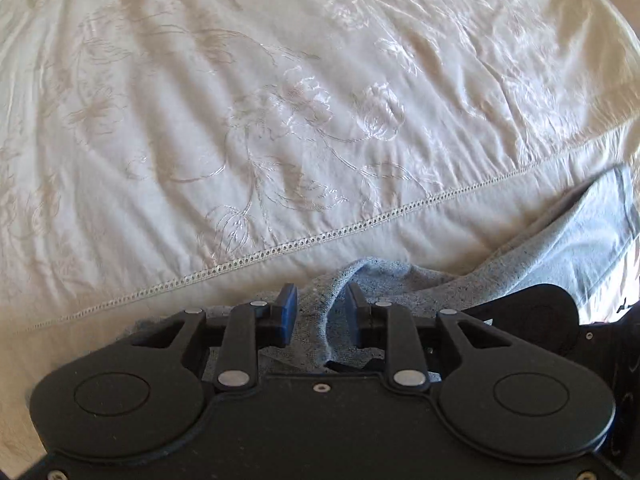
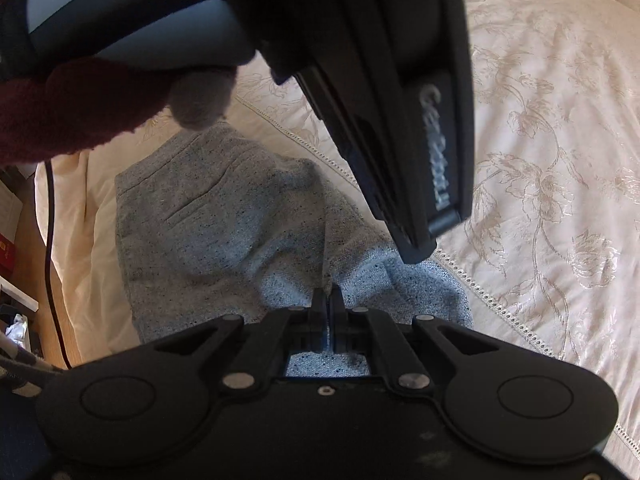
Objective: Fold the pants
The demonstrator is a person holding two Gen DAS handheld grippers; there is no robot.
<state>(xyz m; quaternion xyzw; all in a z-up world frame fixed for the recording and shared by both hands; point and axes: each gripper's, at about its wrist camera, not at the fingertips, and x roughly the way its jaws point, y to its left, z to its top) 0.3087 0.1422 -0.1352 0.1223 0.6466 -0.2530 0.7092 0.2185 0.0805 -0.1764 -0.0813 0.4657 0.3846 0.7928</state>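
Note:
The pants [image 2: 208,216] are light grey speckled knit, lying bunched on a cream embroidered bedspread [image 2: 552,152]. In the right wrist view my right gripper [image 2: 330,300] is shut on a raised fold of the pants. The left gripper's body [image 2: 400,100] hangs close above it, held by a hand in a dark red sleeve [image 2: 60,108]. In the left wrist view my left gripper [image 1: 320,300] is open, its fingers astride a ridge of the pants fabric [image 1: 340,280], which trails off to the right [image 1: 580,240].
The bedspread [image 1: 240,100] has a lace seam [image 1: 320,236] running diagonally. At the left of the right wrist view the bed edge drops to a wooden floor [image 2: 36,240] with a dark cable [image 2: 50,240] and clutter.

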